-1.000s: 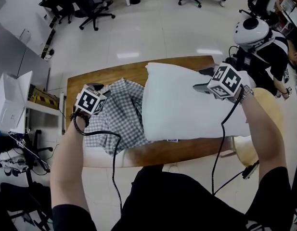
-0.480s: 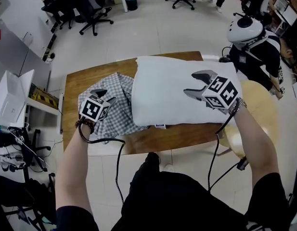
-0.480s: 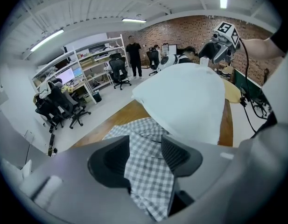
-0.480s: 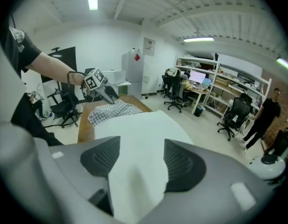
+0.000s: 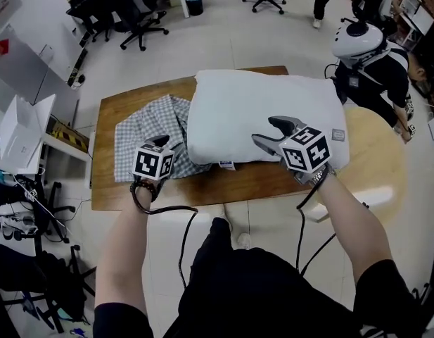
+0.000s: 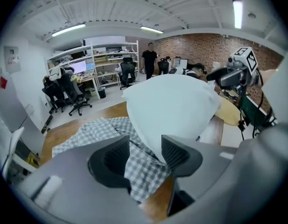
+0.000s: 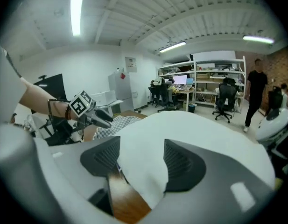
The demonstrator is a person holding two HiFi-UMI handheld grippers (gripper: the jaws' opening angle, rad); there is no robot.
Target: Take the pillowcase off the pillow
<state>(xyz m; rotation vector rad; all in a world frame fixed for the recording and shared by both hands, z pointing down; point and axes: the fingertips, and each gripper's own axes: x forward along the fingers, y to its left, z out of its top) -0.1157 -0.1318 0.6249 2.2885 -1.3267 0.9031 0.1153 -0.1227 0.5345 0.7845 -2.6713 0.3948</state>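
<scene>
A bare white pillow (image 5: 266,115) lies across the wooden table (image 5: 202,185). The grey checked pillowcase (image 5: 143,136) lies rumpled to its left, one edge tucked under the pillow. My left gripper (image 5: 158,141) hovers over the pillowcase's near edge; its jaws have just been opening and nothing is between them (image 6: 146,148). My right gripper (image 5: 271,134) stands open over the pillow's near edge, with pillow corner and table edge seen through the gap (image 7: 141,160). Neither gripper holds anything.
A round pale wooden stool (image 5: 375,153) stands at the table's right end. A person in a white helmet (image 5: 364,44) sits beyond it. Office chairs (image 5: 132,9) stand at the back, and a white box (image 5: 20,136) on a low shelf at the left.
Both grippers have drawn back toward the near table edge. The left one has come off the pillowcase; the right one has moved from the pillow's far right end to its near edge.
</scene>
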